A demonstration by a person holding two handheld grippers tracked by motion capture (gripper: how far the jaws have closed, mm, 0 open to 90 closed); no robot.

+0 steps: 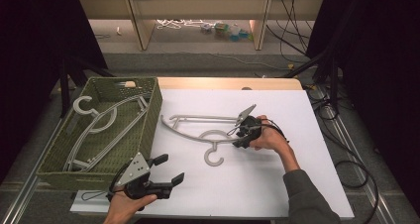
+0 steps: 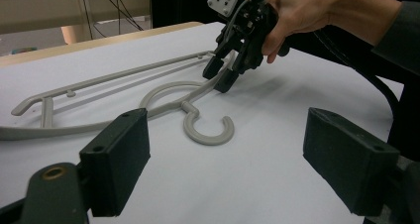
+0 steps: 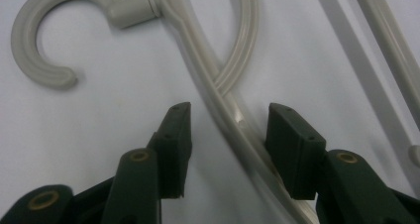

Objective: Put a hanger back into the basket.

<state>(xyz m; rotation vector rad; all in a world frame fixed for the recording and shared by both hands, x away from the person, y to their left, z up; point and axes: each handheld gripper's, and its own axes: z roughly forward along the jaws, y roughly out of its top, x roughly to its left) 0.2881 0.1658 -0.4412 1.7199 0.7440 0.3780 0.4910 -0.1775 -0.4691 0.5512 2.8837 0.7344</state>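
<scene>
White table point(image 1: 277, 184) fills centre frame; green basket point(image 1: 153, 116) left holds hangers; both grippers' jaws apart, right gripper point(image 1: 241, 137) straddling a grey hanger point(image 1: 198, 135)

A white tabletop point(image 1: 277, 184) carries a grey hanger point(image 1: 200, 130) lying flat, its hook point(image 1: 214, 157) curling toward the person's side. The right tongs point(image 1: 237, 134) sit at the hanger's right end, down on the neck beside the hook, gripped by the right hand point(image 1: 267, 137) with a dark sleeve point(image 1: 309, 199) behind it. At the near left edge the left tongs point(image 1: 168, 168) hover with jaws spread wide and nothing between them, a grey plate point(image 1: 134, 167) on top. To the left stands a green woven basket point(image 1: 153, 112) with more grey hangers point(image 1: 101, 127) lying inside. Cables point(image 1: 356, 169) trail over the floor on the right.
</scene>
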